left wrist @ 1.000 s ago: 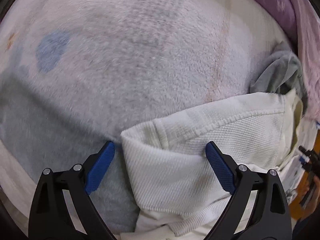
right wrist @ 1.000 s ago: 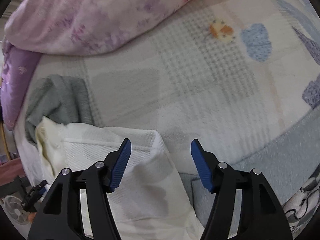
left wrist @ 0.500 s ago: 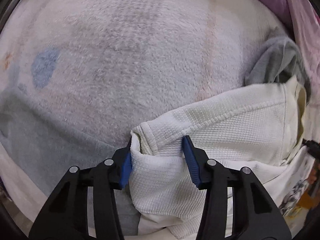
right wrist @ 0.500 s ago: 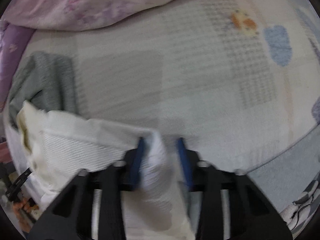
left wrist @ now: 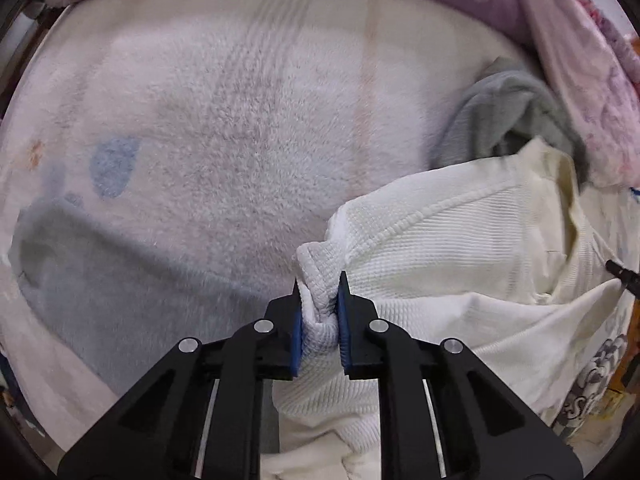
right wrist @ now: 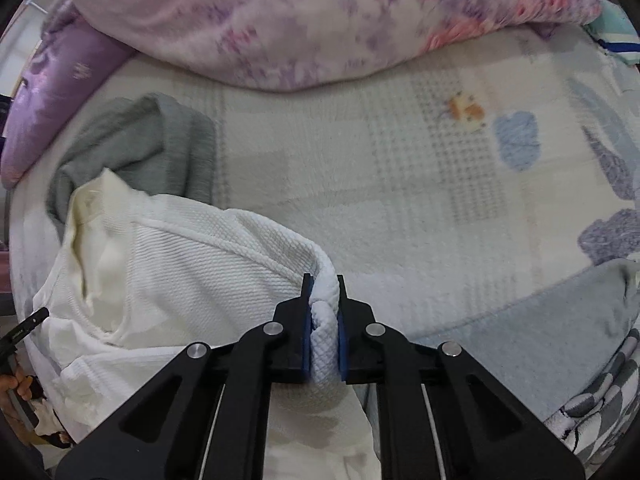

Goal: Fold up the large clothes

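Observation:
A white waffle-knit garment (left wrist: 460, 248) lies bunched on a fleecy bed blanket (left wrist: 240, 120). My left gripper (left wrist: 319, 284) points down and is shut on a rolled corner of its hem, which bulges between the blue pads. In the right wrist view the same white garment (right wrist: 192, 264) spreads to the left. My right gripper (right wrist: 323, 280) has another fold of its edge pinched between the pads, and its jaws are still closing. The cloth is pulled up a little at both grips.
A grey garment (right wrist: 152, 148) lies crumpled behind the white one, the same grey garment (left wrist: 504, 120) at the right of the left wrist view. A pink floral quilt (right wrist: 300, 20) and a purple pillow (right wrist: 60, 92) border the blanket (right wrist: 380, 184). A checked cloth (right wrist: 600, 400) lies at the lower right.
Both grippers went from wide open to closed on the white garment's edge. Both have risen, lifting the pinched cloth off the blanket.

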Available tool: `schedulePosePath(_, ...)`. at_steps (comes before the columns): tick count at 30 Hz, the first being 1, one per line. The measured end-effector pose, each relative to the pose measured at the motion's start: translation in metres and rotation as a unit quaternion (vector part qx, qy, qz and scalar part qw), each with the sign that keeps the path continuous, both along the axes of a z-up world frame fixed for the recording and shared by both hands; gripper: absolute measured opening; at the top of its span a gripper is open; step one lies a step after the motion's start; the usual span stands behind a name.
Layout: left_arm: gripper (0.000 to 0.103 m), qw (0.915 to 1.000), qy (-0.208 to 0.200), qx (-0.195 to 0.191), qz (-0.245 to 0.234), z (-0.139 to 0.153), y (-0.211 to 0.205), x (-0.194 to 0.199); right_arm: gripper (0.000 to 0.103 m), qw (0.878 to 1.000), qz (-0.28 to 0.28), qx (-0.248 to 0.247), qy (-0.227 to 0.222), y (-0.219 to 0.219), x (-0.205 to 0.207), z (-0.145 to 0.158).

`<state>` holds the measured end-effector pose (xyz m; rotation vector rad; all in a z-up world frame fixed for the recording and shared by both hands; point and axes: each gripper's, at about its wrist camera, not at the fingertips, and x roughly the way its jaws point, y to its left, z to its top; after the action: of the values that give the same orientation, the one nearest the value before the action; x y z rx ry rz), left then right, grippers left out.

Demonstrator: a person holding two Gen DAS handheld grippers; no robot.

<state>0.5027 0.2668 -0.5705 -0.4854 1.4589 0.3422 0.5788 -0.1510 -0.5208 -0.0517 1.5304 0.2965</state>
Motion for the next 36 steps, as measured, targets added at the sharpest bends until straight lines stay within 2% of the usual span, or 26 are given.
schedulePosePath(3, 0.013, 0.9998, -0.019, 0.003, 0.006, 0.021, -0.012, -0.009, 0.009, 1.0, -0.003, 0.015, -0.011, -0.006, -0.01, 0.016)
schedulePosePath(5, 0.013, 0.9996, -0.028, 0.004, 0.008, 0.024, -0.01, -0.011, 0.009, 1.0, -0.004, 0.025, -0.016, -0.013, -0.022, 0.03)
schedulePosePath(6, 0.013, 0.9993, -0.035, 0.004, 0.01, 0.03, -0.011, -0.024, 0.008, 0.999, -0.005, 0.03, -0.022, -0.014, -0.029, 0.039)
schedulePosePath(9, 0.013, 0.9982, -0.059, 0.007, 0.011, 0.059, -0.019, -0.036, 0.008, 0.998, -0.006, 0.05, -0.032, -0.025, -0.038, 0.058)
schedulePosePath(10, 0.013, 0.9977, -0.067, 0.009, 0.01, 0.076, -0.004, -0.065, 0.008, 0.998, -0.005, 0.06, -0.034, -0.04, -0.035, 0.065)
schedulePosePath(11, 0.013, 0.9971, -0.074, 0.011, 0.012, 0.087, -0.003, -0.081, 0.008, 0.997, -0.005, 0.069, -0.037, -0.038, -0.04, 0.069)
schedulePosePath(13, 0.013, 0.9959, -0.089, 0.01, 0.016, 0.097, -0.006, -0.096, 0.008, 0.995, -0.006, 0.086, -0.04, -0.039, -0.051, 0.081)
schedulePosePath(17, 0.013, 0.9943, -0.101, 0.023, 0.027, 0.128, -0.029, -0.142, 0.008, 0.992, 0.001, 0.117, -0.042, -0.055, -0.082, 0.109)
schedulePosePath(21, 0.012, 0.9921, -0.107, 0.025, 0.061, 0.146, -0.047, -0.188, 0.008, 0.99, 0.005, 0.136, -0.037, -0.08, -0.11, 0.131)
schedulePosePath(24, 0.012, 0.9908, -0.108, 0.023, 0.078, 0.154, -0.059, -0.223, 0.008, 0.988, -0.001, 0.152, -0.028, -0.101, -0.135, 0.148)
schedulePosePath(29, 0.012, 0.9896, -0.092, 0.003, 0.11, 0.158, -0.072, -0.286, 0.009, 0.986, -0.026, 0.164, 0.001, -0.139, -0.189, 0.158)
schedulePosePath(33, 0.012, 0.99, -0.059, -0.018, 0.127, 0.139, -0.078, -0.333, 0.009, 0.986, -0.058, 0.152, 0.039, -0.169, -0.246, 0.148)
schedulePosePath(36, 0.012, 0.9896, -0.031, -0.034, 0.136, 0.115, -0.08, -0.368, 0.009, 0.988, -0.061, 0.116, 0.077, -0.184, -0.294, 0.124)
